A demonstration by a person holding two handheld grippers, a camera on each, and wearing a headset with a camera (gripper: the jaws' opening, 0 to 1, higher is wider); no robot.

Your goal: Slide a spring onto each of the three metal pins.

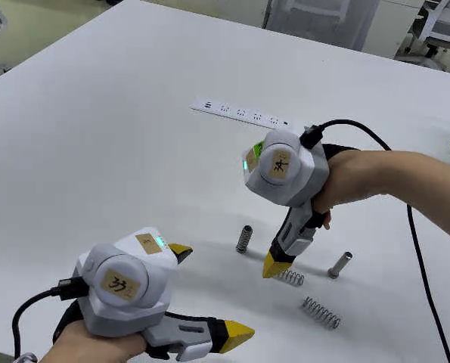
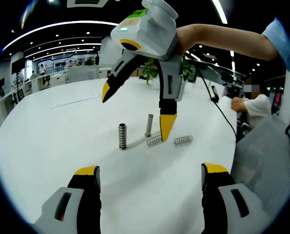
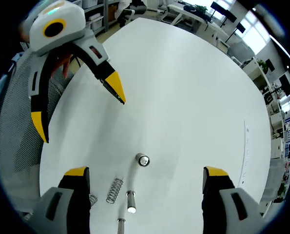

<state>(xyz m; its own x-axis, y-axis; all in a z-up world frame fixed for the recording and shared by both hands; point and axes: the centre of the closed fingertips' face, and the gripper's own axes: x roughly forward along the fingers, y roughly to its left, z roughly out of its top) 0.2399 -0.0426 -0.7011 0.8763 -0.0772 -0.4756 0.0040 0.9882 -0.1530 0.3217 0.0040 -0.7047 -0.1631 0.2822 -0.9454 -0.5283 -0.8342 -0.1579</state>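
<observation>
White surface (image 1: pixel 96 151), right tongs (image 2: pixel 135 113) spread wide over the spring-clad pin (image 1: pixel 243 239), left tongs (image 1: pixel 211 291) spread too – on the person's side of that pin, bare pin (image 1: pixel 339 265) upright to its right, near spring (image 1: pixel 290 277) and far spring (image 1: pixel 320 312) lying loose, also rightward

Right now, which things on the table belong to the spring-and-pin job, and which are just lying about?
Job: pin already wearing a spring; bare pin; loose spring; second loose spring.
Lying about: power strip.
</observation>
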